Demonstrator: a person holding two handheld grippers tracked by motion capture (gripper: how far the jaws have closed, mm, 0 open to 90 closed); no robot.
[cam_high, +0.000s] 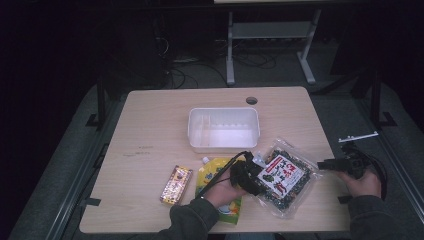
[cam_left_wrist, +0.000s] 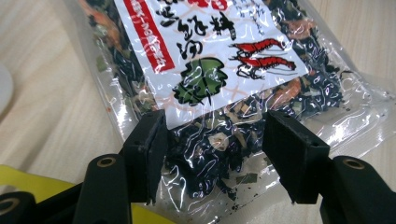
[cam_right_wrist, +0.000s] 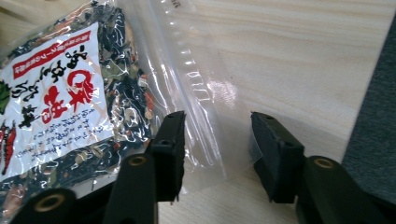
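Note:
A clear bag of dark dried seaweed mix with a white and red label (cam_high: 286, 176) lies flat at the table's front right. My left gripper (cam_high: 256, 176) comes at the bag's near left end. In the left gripper view its jaws (cam_left_wrist: 217, 154) stand open astride that end of the bag (cam_left_wrist: 210, 46), with crinkled film and dark flakes between the pads. My right gripper (cam_high: 325, 164) is at the bag's right edge. In the right gripper view its jaws (cam_right_wrist: 217, 154) are open over the clear sealed strip of the bag (cam_right_wrist: 56, 93), one jaw above the film and one beside it.
An empty white plastic tub (cam_high: 224, 111) stands in the middle of the wooden table (cam_high: 150, 125). A yellow pouch (cam_high: 212, 172) lies under the left hand, and a wrapped snack bar (cam_high: 176, 185) is to its left. The table's right edge is close to the right hand.

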